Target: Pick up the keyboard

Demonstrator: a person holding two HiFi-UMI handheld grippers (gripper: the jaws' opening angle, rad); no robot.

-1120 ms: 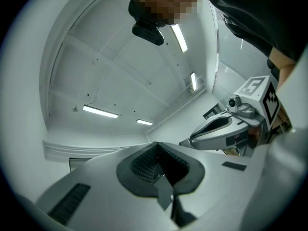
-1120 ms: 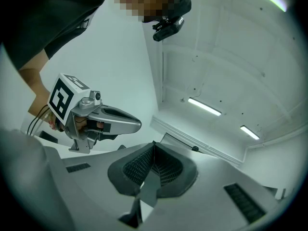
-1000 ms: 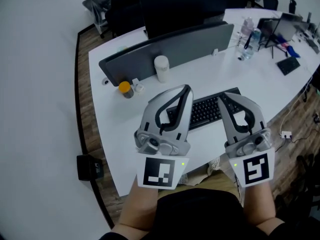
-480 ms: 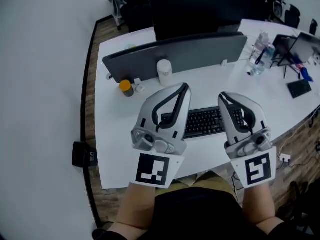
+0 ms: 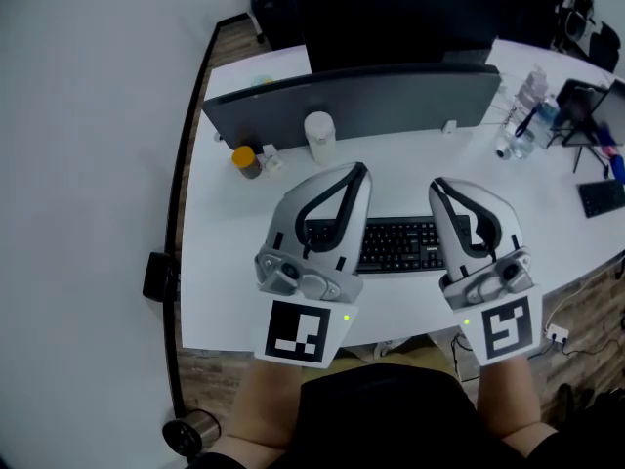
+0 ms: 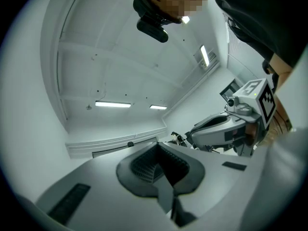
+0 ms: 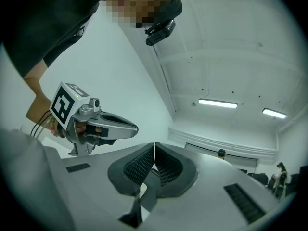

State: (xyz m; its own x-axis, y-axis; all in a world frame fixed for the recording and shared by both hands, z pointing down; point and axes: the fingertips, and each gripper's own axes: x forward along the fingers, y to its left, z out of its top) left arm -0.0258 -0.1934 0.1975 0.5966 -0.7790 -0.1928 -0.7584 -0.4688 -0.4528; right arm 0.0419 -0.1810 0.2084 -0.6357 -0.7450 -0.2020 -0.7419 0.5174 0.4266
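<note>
Head view: compared with a second ago, the desk has swung in the frame, so the keyboard, then slanting toward the upper right, now runs level across the centre. It lies flat on the desk, showing between the left gripper and right gripper, its ends hidden beneath them. Both pairs of jaws are clenched together with nothing between them.

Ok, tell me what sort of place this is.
Most likely an open-plan office: a long curved white desk, a flat black computer keyboard on it, a low grey divider panel, and a large black monitor behind that.
</note>
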